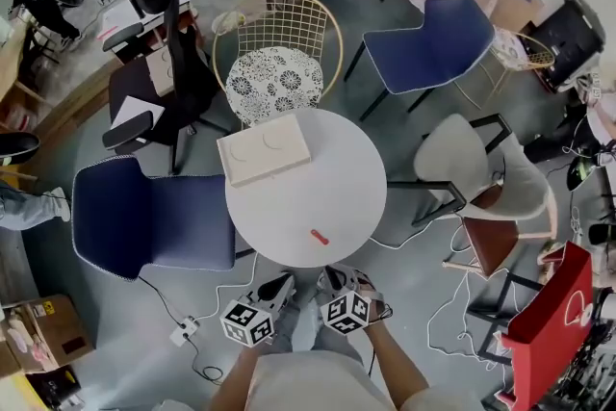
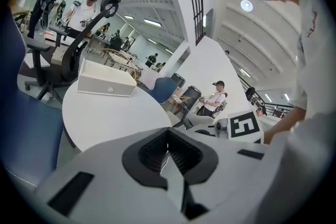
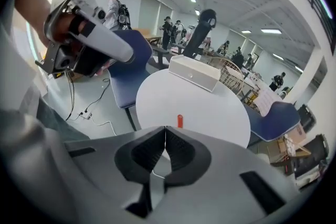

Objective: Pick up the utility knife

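The utility knife (image 1: 319, 237) is small and red. It lies flat on the round white table (image 1: 337, 178), near the table's front edge. In the right gripper view the knife (image 3: 180, 121) shows just beyond the jaw tips. Both grippers hang off the table's near edge, short of the knife. My left gripper (image 1: 281, 282) is shut with nothing between its jaws, and its own view (image 2: 167, 131) shows the tips meeting. My right gripper (image 1: 332, 277) is shut and empty too, its jaws (image 3: 165, 129) pointing down toward the knife.
A flat white box (image 1: 264, 149) lies on the table's far left part. Chairs ring the table: a blue one (image 1: 154, 217) at left, a gold wire one (image 1: 279, 53) behind, a grey one (image 1: 481, 168) at right. A power strip and cables (image 1: 183, 332) lie on the floor.
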### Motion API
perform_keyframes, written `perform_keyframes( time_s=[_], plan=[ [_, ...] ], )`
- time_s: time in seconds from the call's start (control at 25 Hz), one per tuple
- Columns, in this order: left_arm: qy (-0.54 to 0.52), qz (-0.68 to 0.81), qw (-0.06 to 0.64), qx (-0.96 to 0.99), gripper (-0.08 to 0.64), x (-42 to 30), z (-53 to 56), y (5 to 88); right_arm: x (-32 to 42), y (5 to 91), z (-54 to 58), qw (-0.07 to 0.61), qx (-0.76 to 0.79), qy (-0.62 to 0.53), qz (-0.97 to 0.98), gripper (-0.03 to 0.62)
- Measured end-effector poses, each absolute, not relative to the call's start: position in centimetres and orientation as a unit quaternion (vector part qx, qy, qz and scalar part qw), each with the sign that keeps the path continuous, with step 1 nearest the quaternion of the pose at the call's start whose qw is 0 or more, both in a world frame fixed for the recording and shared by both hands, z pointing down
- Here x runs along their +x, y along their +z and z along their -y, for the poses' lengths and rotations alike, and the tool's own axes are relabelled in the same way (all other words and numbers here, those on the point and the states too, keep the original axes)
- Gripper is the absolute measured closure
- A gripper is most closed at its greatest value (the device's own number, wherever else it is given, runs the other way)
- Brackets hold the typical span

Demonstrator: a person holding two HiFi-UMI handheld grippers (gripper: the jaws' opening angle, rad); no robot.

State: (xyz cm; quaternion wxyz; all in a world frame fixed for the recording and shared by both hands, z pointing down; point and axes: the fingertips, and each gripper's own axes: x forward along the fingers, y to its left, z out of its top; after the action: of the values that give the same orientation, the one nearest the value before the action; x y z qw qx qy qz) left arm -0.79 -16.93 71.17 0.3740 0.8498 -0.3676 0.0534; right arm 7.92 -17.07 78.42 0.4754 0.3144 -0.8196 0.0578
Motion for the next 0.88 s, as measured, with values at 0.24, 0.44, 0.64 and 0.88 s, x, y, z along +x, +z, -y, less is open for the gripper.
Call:
perform_keyframes(
  time_s=[0.24,0.44,0.64,0.88],
  plan=[
    [0.054,0.371,0.380,0.846,0.548,-1.3,16.8,71.5,7.8,77.9,18.0,0.415,0.340,0.150,0.830,0.572],
    [0.055,0.368,0.384,0.845,0.548,-1.2,16.6,71.6,7.8,78.2,18.5,0.398,0.340,0.188,0.831,0.429],
    [0.055,0.366,0.386,0.845,0.548,-1.1,16.6,71.7,7.9,78.9,18.7,0.421,0.333,0.180,0.824,0.417],
    [0.055,0.368,0.390,0.842,0.548,-1.5,16.5,72.0,7.9,80.4,19.2,0.447,0.321,0.174,0.817,0.417]
  ],
)
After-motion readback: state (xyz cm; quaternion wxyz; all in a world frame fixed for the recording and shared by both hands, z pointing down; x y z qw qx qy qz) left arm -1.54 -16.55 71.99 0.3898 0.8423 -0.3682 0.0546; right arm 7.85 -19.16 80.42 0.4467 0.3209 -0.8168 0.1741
